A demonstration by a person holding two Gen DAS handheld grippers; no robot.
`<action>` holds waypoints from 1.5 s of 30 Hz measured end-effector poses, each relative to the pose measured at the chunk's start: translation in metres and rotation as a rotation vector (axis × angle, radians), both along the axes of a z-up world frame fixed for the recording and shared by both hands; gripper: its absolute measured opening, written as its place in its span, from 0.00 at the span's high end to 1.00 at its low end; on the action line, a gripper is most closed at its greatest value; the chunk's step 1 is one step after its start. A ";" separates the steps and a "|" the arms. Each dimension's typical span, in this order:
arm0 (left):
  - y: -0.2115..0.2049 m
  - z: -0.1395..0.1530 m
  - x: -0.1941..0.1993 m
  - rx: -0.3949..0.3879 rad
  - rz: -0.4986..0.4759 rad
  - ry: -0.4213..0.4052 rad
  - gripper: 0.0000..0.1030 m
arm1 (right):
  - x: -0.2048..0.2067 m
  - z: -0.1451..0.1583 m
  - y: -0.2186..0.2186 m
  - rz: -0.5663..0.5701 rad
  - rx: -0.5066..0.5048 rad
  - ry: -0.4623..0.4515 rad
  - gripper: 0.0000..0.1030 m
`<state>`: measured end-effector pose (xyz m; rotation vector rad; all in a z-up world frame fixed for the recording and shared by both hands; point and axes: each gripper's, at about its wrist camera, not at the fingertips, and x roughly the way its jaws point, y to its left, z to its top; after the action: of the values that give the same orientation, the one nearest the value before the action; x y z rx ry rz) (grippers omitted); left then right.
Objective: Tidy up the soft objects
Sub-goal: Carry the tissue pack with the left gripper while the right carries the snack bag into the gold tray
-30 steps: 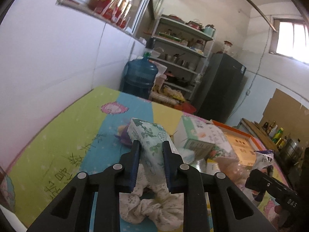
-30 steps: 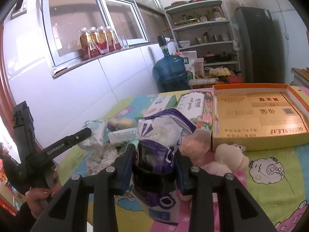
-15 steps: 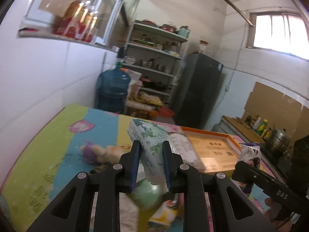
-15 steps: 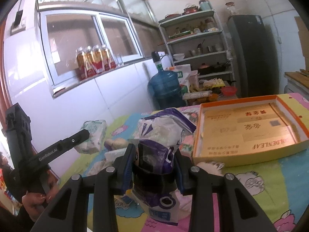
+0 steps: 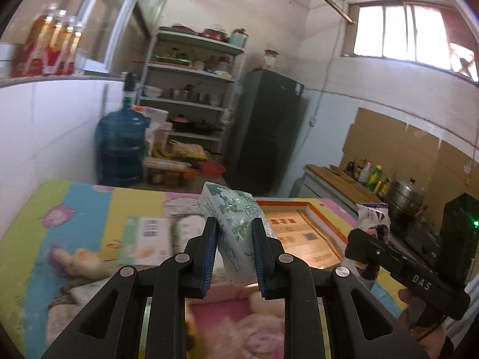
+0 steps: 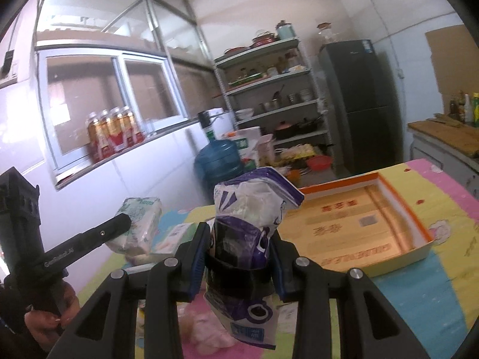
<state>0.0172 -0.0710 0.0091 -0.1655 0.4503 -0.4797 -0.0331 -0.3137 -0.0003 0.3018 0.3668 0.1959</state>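
Observation:
My left gripper is shut on a green-and-white floral tissue pack and holds it above the table; the pack also shows in the right wrist view. My right gripper is shut on a purple-and-white plastic bag, also lifted; the bag shows in the left wrist view. An open orange-rimmed cardboard box lies on the table ahead and to the right, seen also in the left wrist view. Pink plush toys lie below the left gripper.
The table has a colourful cartoon mat. A green-and-white carton and a plush toy lie on its left. Behind stand a blue water jug, a metal shelf, a black fridge and a white wall at left.
Both grippers have risen and swung toward the orange box with their loads. The scrunchie and table clutter have dropped out of the left wrist view.

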 end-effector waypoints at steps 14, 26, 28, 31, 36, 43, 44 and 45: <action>-0.086 -0.016 0.054 0.030 -0.066 0.081 0.77 | 0.038 -0.015 -0.079 -0.067 -0.007 0.064 0.64; -0.124 -0.053 0.102 0.040 -0.058 0.234 0.77 | 0.091 -0.041 -0.104 -0.034 0.011 0.157 0.64; -0.127 -0.060 0.106 0.042 -0.053 0.252 0.77 | 0.098 -0.045 -0.106 -0.028 0.016 0.173 0.64; -0.127 -0.068 0.113 0.052 -0.044 0.273 0.77 | 0.109 -0.053 -0.110 -0.022 0.029 0.199 0.64; -0.134 -0.078 0.119 0.066 -0.038 0.302 0.77 | 0.120 -0.064 -0.119 -0.018 0.058 0.235 0.64; -0.140 -0.089 0.126 0.074 -0.026 0.342 0.77 | 0.130 -0.072 -0.123 -0.010 0.068 0.260 0.64; -0.140 -0.091 0.127 0.074 -0.024 0.348 0.77 | 0.133 -0.074 -0.123 -0.008 0.069 0.266 0.64; -0.141 -0.091 0.127 0.075 -0.022 0.351 0.77 | 0.135 -0.076 -0.124 -0.006 0.071 0.271 0.64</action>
<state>0.1444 -0.2120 -0.0824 -0.1732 0.8131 -0.4561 0.1023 -0.4375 -0.0763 0.4005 0.6283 0.1627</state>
